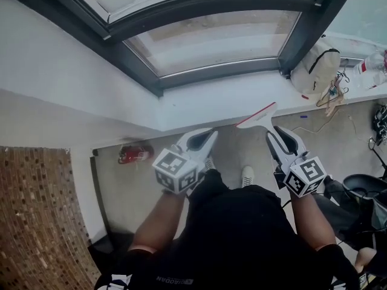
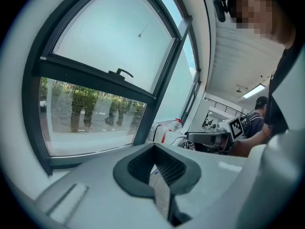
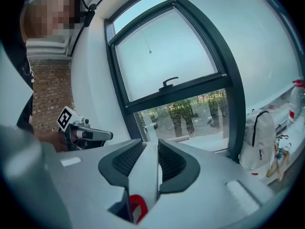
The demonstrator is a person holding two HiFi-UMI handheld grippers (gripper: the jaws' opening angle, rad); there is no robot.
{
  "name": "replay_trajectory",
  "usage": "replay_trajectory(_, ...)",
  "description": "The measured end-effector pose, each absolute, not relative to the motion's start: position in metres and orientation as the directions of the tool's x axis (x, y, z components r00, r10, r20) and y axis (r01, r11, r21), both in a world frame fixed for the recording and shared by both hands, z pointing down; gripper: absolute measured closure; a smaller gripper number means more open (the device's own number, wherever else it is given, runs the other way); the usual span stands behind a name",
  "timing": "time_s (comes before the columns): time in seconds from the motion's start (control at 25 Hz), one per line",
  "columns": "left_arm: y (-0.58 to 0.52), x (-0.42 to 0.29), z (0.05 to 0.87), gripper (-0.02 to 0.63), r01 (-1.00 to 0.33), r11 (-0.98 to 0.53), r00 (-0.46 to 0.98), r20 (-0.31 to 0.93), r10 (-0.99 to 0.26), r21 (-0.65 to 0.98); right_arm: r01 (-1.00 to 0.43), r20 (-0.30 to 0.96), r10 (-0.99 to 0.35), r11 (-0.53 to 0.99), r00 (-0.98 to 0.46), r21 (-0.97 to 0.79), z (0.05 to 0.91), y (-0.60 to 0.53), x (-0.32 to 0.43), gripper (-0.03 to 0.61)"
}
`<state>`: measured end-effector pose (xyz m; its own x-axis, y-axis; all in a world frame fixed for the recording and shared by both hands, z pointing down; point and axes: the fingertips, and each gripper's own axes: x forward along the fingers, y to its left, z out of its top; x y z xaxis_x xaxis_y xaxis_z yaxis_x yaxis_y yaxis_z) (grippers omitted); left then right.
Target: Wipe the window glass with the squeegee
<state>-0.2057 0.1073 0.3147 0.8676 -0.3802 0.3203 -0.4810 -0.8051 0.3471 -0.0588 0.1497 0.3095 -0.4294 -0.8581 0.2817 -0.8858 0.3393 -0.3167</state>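
Right gripper point(image 1: 273, 133) pinches the white, red-edged plastic squeegee point(image 1: 258, 116), blade at 12 o'clock, clear of the dark-framed window glass point(image 1: 211, 41); left gripper point(image 1: 210, 136) pressed together, empty; wiping appears unstarted

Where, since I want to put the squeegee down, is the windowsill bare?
The windowsill is bare from the dark window frame corner rightward to the white bag. Past the bag it is crowded with tangled cords and a bottle.
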Motion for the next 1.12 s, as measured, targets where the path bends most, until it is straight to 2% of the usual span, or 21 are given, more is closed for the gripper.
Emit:
replay_trajectory(0.28,0.058,-0.236,0.304,0.614,-0.412,-0.841,0.902,0.29,-0.321,0.351,-0.918,0.297,-0.882,0.292,-0.367,-0.268,0.304,0.107,-0.094,0.448)
replay_trajectory(0.56,0.025,-0.25,0.293,0.614,-0.322,-0.883,0.929,0.293,-0.225,0.341,-0.942,0.249,-0.928,0.212,-0.277,-0.259,0.288,0.072,-0.111,0.448)
replay_trajectory(0.76,0.009,-0.236,0.287,0.614,-0.244,-0.911,0.942,0.304,-0.142,0.332,-0.93,0.197,-0.964,0.098,-0.177,-0.355,0.277,0.068,-0.097,0.448)
replay_trajectory(1.12,-0.015,-0.185,0.277,0.614,-0.179,-0.933,0.95,0.3,-0.082,0.312,-0.917,0.17,-0.981,0.021,-0.097,-0.399,0.281,0.054,-0.043,0.448)
